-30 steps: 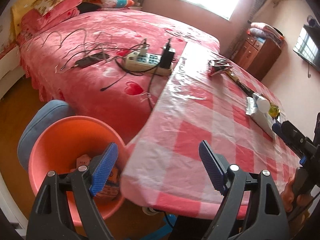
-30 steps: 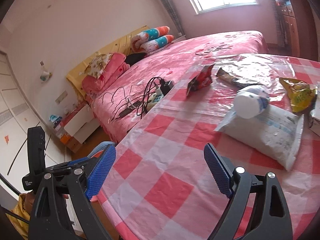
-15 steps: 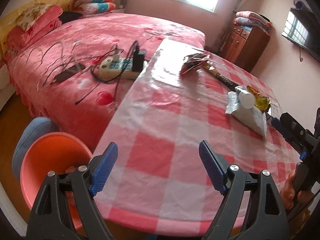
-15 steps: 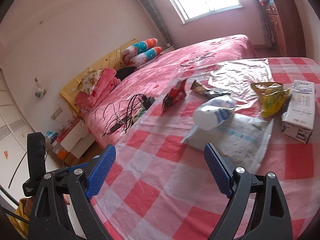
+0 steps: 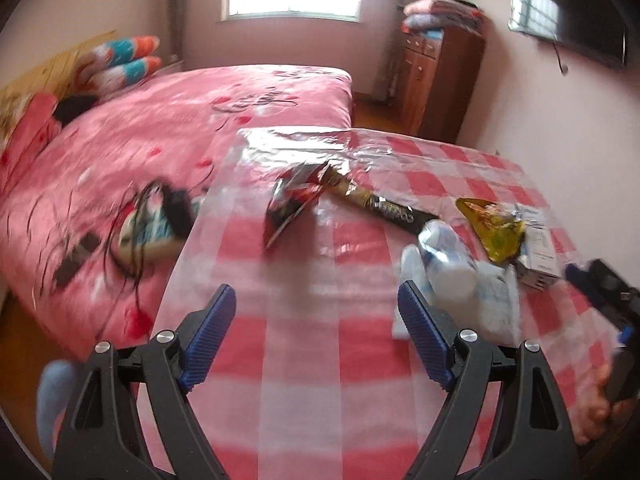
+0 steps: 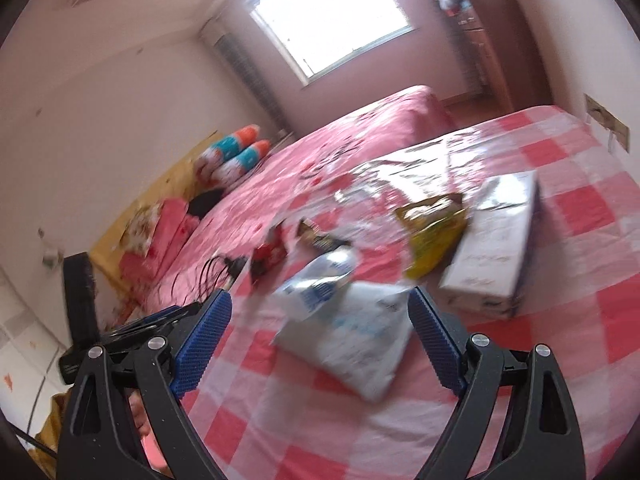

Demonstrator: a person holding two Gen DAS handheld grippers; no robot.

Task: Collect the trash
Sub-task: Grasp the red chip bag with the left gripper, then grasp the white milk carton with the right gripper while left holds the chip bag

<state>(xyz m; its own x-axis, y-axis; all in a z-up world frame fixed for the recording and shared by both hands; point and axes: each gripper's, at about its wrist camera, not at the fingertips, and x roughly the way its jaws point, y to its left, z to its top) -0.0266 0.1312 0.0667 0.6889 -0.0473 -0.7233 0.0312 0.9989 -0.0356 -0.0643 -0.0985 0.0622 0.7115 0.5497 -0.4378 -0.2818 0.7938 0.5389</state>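
Both wrist views look forward over the pink-and-white checked plastic-covered desk (image 5: 304,360) toward the bright window; both share the white plastic bag (image 6: 352,336).

A worktop (image 5: 304,360) covered in a pink-and-white checked plastic cloth carries scattered litter: a crumpled red foil snack wrapper (image 5: 294,202), a long dark gold-printed wrapper (image 5: 384,208) touching it, a yellow crinkled packet (image 5: 494,226), a white cardboard carton (image 6: 494,248) just beside that, and a white-and-blue plastic bag (image 6: 352,328). Beside it, the pink bed (image 5: 168,128) holds a power strip with tangled black cables (image 5: 152,220).
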